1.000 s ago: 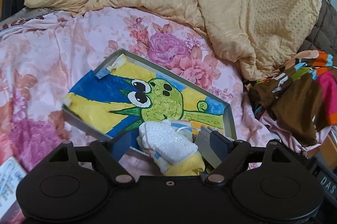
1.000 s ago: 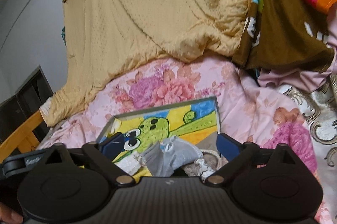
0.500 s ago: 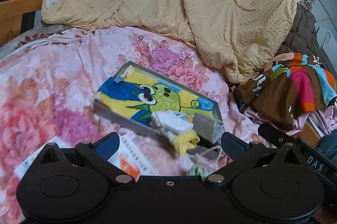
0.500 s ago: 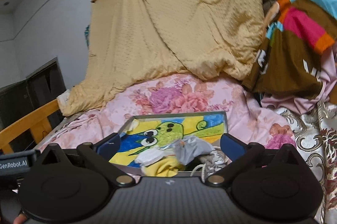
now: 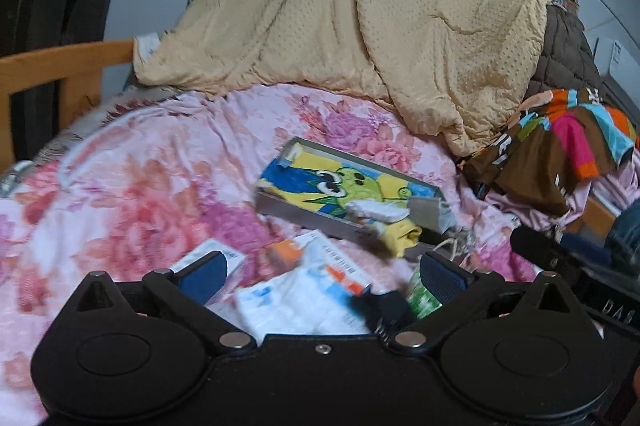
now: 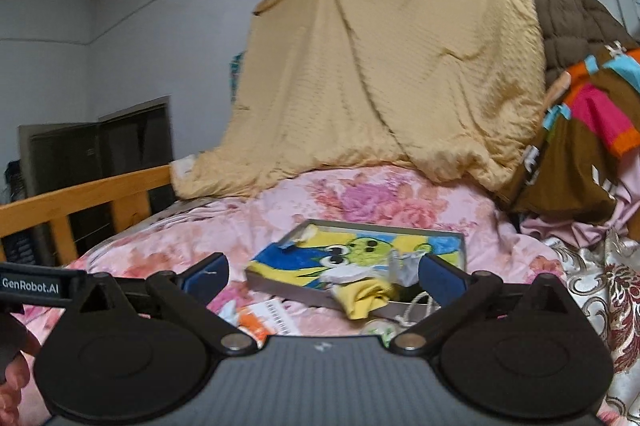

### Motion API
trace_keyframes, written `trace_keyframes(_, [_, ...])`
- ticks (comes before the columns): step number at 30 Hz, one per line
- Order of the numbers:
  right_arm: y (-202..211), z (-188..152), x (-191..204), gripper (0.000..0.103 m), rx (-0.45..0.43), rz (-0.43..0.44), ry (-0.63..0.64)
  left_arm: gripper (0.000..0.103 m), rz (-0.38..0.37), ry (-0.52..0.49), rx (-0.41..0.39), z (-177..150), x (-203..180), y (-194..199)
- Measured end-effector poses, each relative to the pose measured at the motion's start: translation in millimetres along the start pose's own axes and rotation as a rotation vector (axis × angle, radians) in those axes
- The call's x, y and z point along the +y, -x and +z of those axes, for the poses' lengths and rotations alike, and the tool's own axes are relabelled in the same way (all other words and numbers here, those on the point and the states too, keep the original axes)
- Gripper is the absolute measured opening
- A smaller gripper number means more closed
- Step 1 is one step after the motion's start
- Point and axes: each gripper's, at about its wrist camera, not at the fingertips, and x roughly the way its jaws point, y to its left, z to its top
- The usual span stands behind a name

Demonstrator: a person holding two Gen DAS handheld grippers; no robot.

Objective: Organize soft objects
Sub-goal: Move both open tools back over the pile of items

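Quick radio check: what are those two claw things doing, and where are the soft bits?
Left gripper jaws open, empty. Right gripper jaws open, empty. Yellow cloth and white sock at the tray edge. Packets on the bed beneath the left jaws.

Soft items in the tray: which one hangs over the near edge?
The yellow cloth. It droops over the tray rim onto the bed, while the white sock and grey sock lie inside.

pale grey walls, a wooden bed rail, a dark cabinet behind.
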Motion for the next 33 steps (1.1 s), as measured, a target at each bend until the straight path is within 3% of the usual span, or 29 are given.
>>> trace_keyframes(8, [26, -17, 16, 0.103, 0.016, 0.018, 0.012, 0.102, 0.056, 0.044, 0.037, -23, 35, 44])
trace_keyframes(14, [40, -26, 21, 0.103, 0.055, -0.002, -0.005, 0.102, 0.066, 0.033, 0.076, -30, 37, 61])
trace_keyframes(20, [56, -35, 21, 0.103, 0.097, -0.02, -0.041, 0.102, 0.111, -0.03, 0.263, -41, 37, 50])
trace_keyframes(23, [55, -39, 22, 0.103, 0.141, -0.013, -0.042, 0.102, 0.088, -0.018, 0.315, -43, 40, 43])
trace_keyframes(29, [34, -53, 29, 0.103, 0.278, -0.078, 0.038, 0.102, 0.033, -0.087, 0.449, -46, 34, 22])
trace_keyframes(33, [19, -61, 23, 0.103, 0.37, -0.096, 0.015, 0.102, 0.017, -0.097, 0.494, -48, 34, 8])
